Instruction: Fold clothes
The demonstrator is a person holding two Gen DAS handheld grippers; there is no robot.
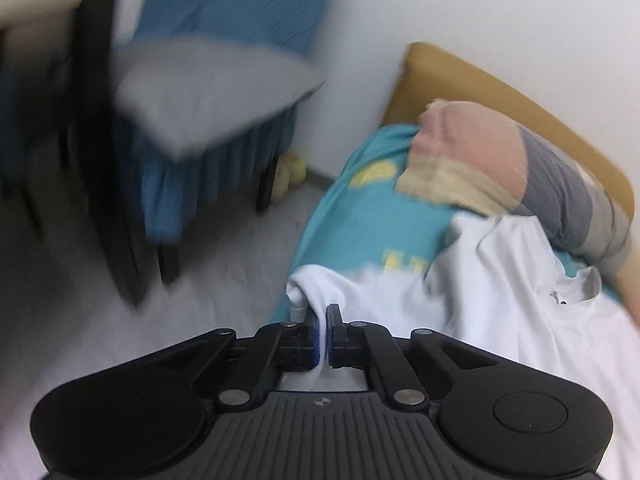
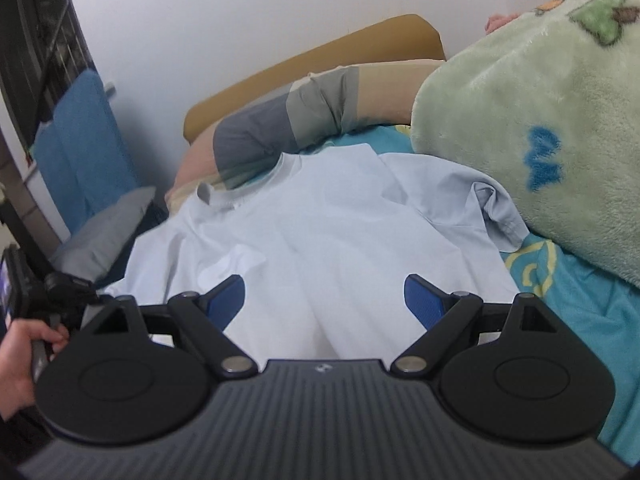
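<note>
The left gripper has its jaws pressed nearly together, pinching a bunched edge of the white shirt between its 2 blue pads. From the pinch the cloth runs off to the right, over the teal bedsheet with yellow print.

The right gripper stands with its jaws spread wide and holds nothing; its 2 blue pads hang just above the shirt, whether touching it I cannot tell. The shirt lies spread across the bed, collar towards the striped pillow, with 1 short sleeve crumpled beside the green fleece blanket. At the lower left edge of the right wrist view a hand grips a dark handle.
</note>
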